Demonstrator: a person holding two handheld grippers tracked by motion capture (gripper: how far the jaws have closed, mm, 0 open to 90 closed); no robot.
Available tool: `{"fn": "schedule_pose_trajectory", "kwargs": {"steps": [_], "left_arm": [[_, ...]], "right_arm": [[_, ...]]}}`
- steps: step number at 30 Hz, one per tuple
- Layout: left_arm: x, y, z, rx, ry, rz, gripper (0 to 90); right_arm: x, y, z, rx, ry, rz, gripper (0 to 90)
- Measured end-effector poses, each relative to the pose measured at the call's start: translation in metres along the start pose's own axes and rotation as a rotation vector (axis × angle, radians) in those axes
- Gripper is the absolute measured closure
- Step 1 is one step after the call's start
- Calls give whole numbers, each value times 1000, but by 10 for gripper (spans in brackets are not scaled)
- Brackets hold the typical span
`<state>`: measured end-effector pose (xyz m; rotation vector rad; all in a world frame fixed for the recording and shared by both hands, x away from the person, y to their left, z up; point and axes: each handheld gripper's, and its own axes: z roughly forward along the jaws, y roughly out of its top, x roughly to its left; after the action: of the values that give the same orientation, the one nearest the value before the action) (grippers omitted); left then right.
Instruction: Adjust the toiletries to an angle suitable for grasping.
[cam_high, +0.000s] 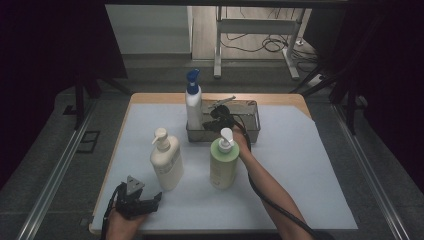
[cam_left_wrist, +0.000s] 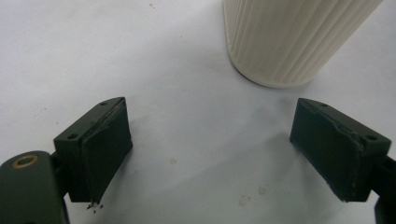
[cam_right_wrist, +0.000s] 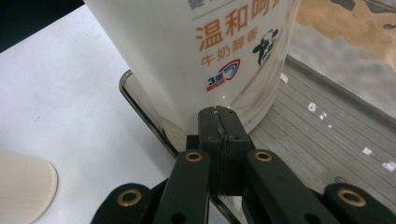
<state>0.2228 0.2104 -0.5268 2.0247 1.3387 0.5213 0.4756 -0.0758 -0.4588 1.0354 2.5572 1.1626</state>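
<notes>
A white bottle with a blue pump stands in the left end of a metal basket at the back of the table. My right gripper is shut at the basket's near left corner. In the right gripper view its tips meet right at the base of the white bottle, above the basket's rim, and I see nothing between the pads. My left gripper rests open at the front left. Its pads stand wide apart over bare mat, short of the cream ribbed bottle.
A cream pump bottle stands left of centre and a green pump bottle stands in the middle, just in front of my right hand. A white mat covers the table, bare on its right side. The table's front edge lies by the left hand.
</notes>
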Motion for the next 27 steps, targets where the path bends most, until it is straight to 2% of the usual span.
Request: {"fn": "schedule_pose_trajectory", "kwargs": {"steps": [15,21,27], "left_arm": [[0,0,0,-1,0,0,120],[0,0,0,-2,0,0,120],[0,0,0,-2,0,0,120]], "right_arm": [[-3,-3,-9,-19,-14,-8,787],[-3,-3,-19,-34,-13,-13,680],[3,-4,-28,-30,-21,-44,562]]}}
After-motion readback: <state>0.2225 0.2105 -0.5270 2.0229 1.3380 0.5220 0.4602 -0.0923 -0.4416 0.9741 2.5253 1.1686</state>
